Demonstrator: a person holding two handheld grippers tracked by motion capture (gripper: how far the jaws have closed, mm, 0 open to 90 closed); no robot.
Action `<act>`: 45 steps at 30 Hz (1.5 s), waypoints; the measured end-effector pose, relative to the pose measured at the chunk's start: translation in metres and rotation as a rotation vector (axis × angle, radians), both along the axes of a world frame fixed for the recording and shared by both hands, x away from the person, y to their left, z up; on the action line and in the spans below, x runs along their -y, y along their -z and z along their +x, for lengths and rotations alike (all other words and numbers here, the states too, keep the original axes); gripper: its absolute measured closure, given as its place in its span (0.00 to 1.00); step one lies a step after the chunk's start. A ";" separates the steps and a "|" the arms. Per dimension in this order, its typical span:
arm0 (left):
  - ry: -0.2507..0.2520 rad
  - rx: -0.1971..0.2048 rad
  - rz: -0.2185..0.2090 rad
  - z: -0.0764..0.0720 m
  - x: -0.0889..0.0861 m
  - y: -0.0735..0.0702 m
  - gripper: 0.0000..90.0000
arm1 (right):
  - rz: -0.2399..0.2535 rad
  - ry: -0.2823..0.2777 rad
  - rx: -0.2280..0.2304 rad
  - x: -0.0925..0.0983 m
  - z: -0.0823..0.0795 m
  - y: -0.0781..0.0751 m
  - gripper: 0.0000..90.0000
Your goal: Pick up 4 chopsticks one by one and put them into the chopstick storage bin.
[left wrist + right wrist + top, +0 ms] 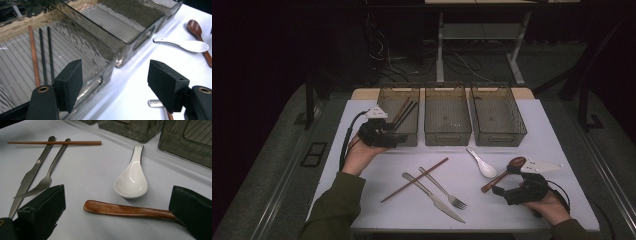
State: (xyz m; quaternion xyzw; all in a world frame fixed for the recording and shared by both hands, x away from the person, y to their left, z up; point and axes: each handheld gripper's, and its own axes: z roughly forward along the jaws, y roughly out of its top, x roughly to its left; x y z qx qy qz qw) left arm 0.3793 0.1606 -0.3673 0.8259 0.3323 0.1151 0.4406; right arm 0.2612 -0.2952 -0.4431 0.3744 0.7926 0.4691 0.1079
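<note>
High view: at the far left, the left claw (388, 131) hangs at the near end of the left bin (411, 136), jaws apart and empty. In the left gripper view one jaw stands over the bin's inside and the other over the white tabletop (140, 82) outside its wall. Inside that bin lie a brown chopstick (33, 58) and two black chopsticks (46, 55), side by side along its length. The middle bin (447, 135) and the right bin (498, 137) follow in a row across the far half of the tabletop. Nearer the person, a second brown chopstick (414, 180) lies slantwise on the tabletop, crossing over the handles of a knife (432, 197) and a fork (443, 188). Right of these sits a white spoon (482, 164), bowl up, and just beside it a wooden spoon (504, 172). The right claw (507, 192) rests low on the tabletop at the wooden spoon's handle, jaws wide apart; in the right gripper view the handle (127, 210) runs between them, one end passing behind the right-hand jaw, not pinched.
</note>
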 end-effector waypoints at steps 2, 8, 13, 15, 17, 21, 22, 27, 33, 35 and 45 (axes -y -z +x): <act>0.004 0.003 -0.003 -0.005 0.000 0.003 0.30 | 0.000 0.000 0.000 0.000 0.000 0.000 0.01; 0.005 0.003 -0.018 -0.017 0.001 0.008 0.29 | 0.000 0.000 0.000 0.000 0.000 0.000 0.01; 0.015 -0.005 -0.017 -0.026 0.004 0.013 0.29 | 0.000 0.000 0.000 0.000 0.000 0.000 0.01; 0.016 -0.005 -0.018 -0.030 0.005 0.014 0.30 | 0.000 0.000 0.001 0.000 0.000 0.000 0.01; 0.022 -0.009 -0.016 -0.034 0.006 0.015 0.33 | 0.000 0.000 0.000 0.000 0.000 0.000 0.01; 0.019 -0.014 -0.010 -0.042 0.007 0.020 0.38 | 0.000 0.000 0.001 0.000 0.000 0.000 0.01; 0.016 -0.018 -0.011 -0.044 0.008 0.021 0.40 | 0.000 0.000 0.001 0.000 0.000 0.000 0.01; 0.018 -0.023 -0.012 -0.052 0.012 0.029 0.48 | 0.000 0.000 0.001 0.000 0.000 0.000 0.01; 0.038 -0.037 0.002 -0.059 0.021 0.038 0.57 | -0.001 0.001 0.001 0.000 -0.001 0.000 0.01; 0.050 -0.041 0.012 -0.060 0.024 0.040 0.60 | -0.002 -0.001 0.002 -0.001 -0.001 0.000 0.01; 0.098 -0.081 0.028 -0.063 0.039 0.055 0.71 | -0.004 -0.001 0.001 -0.001 -0.001 0.000 0.00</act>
